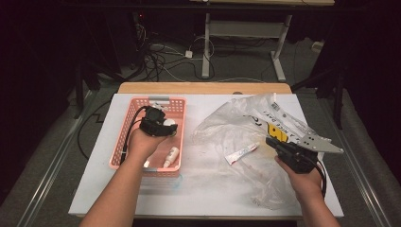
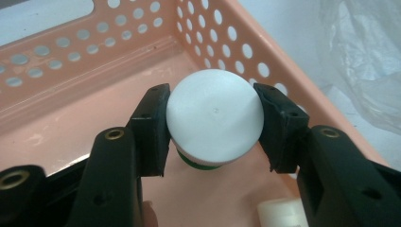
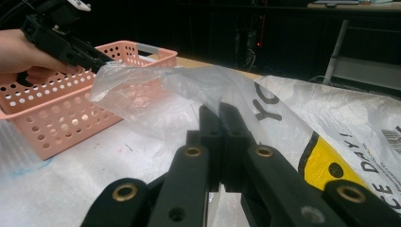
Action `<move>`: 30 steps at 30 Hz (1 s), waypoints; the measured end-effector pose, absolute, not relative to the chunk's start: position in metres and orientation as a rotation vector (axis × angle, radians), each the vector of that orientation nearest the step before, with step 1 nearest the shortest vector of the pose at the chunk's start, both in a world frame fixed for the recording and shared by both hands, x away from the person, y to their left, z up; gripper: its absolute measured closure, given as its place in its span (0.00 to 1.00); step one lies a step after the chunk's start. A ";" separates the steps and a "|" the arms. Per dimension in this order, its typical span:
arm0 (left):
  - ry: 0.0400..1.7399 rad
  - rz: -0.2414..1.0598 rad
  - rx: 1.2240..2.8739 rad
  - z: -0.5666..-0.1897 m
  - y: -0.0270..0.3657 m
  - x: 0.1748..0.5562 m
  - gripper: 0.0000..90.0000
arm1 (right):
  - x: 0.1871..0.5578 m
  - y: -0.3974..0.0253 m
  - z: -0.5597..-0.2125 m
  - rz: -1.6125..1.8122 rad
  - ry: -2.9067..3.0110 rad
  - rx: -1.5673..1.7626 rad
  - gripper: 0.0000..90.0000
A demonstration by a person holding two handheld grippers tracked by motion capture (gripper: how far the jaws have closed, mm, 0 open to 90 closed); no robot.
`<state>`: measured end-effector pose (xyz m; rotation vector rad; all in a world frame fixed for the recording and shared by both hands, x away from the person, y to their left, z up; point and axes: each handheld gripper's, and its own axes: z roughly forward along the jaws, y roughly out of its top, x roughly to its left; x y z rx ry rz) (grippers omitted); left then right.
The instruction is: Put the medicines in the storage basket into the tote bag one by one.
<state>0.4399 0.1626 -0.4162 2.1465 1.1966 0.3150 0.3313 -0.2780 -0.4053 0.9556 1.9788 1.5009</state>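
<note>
While the round white plastic cap (image 2: 215,116) of a small bottle with a green band beneath it sat squarely between the two black pads (image 2: 153,127) of the left gripper (image 2: 215,127), the jaws stood partly closed and pressed against the cap on both of its sides, holding it. The cap hung over the floor of the pink perforated plastic basket (image 2: 61,71), near its far corner, and a small white object (image 2: 281,213) lay on the basket floor just below the right-hand jaw. In the high view the left gripper (image 1: 158,124) was over the middle of that basket (image 1: 124,124), with a slim white bottle (image 1: 171,156) lying near the basket's near end.

The right gripper (image 3: 221,118) had its jaws shut together on a fold of the crumpled clear plastic bag (image 3: 156,90) with black lettering and a yellow patch, lifting that edge off the white table (image 1: 189,189). A small white tube with red print (image 1: 240,153) lay on the table between the basket and the right gripper (image 1: 279,142), on the thin film of the bag.
</note>
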 end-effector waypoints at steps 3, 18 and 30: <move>1.191 0.318 2.135 -0.413 0.165 0.434 0.54 | 0.331 -0.279 -0.405 1.503 1.972 0.963 1.00; 1.136 0.356 2.084 -0.401 0.173 0.397 0.54 | 0.331 -0.277 -0.405 1.503 1.979 0.952 1.00; 1.067 0.410 2.043 -0.399 0.174 0.364 0.54 | 0.330 -0.274 -0.406 1.498 1.992 0.945 1.00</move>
